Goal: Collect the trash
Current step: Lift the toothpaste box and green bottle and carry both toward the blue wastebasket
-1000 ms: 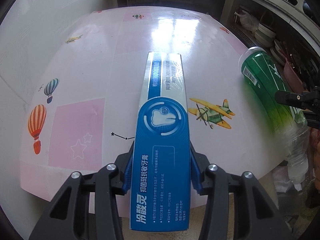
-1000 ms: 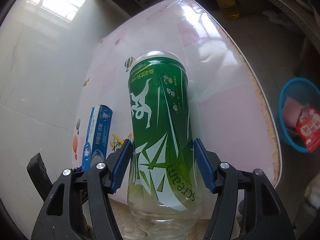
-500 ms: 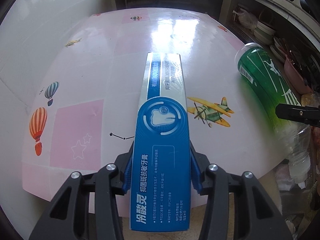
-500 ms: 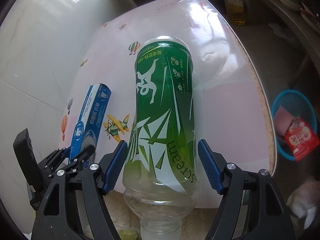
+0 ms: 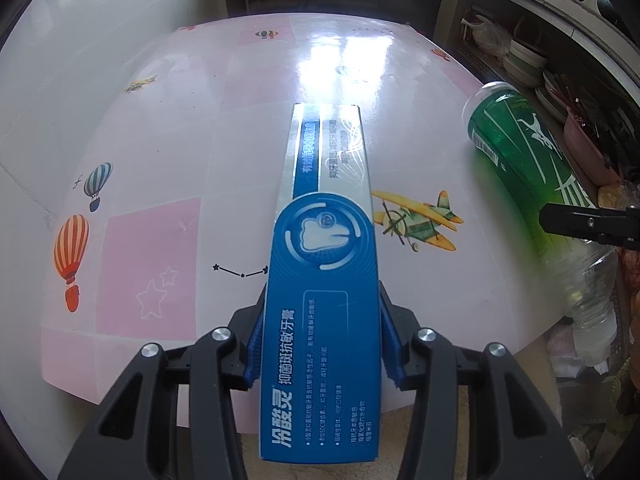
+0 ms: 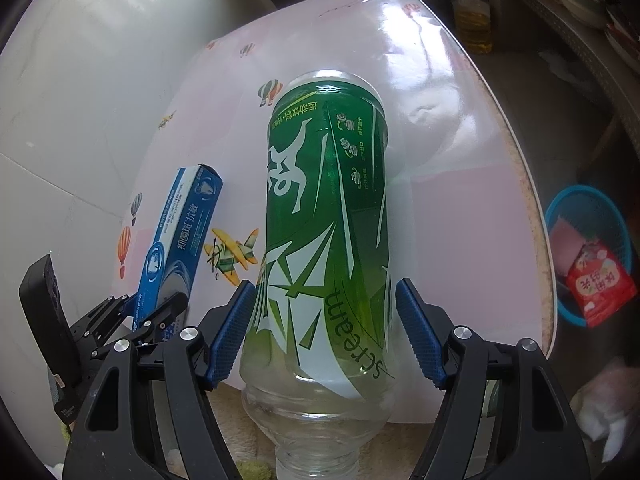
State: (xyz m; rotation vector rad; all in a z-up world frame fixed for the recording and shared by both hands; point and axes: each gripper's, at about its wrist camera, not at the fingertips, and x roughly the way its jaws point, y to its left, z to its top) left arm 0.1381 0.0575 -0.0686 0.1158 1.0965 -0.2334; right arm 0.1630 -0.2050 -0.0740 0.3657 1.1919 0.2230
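Your right gripper (image 6: 324, 336) has just been opening, jaws now clear of the green bottle (image 6: 326, 216) between them above the table (image 6: 460, 216), while your left gripper (image 5: 320, 344) clamps the toothpaste box (image 5: 324, 280), so the bottle's loose.

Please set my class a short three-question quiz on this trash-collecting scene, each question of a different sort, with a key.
1. True or false: the jaws of the left gripper are clamped on the blue toothpaste box.
2. Which print on the table lies between that box and the green bottle? A) plane B) car C) fish
3. Fill in: the red packet lies in a blue ____ on the floor.

Key: 1 true. 2 A, the plane. 3 basket.
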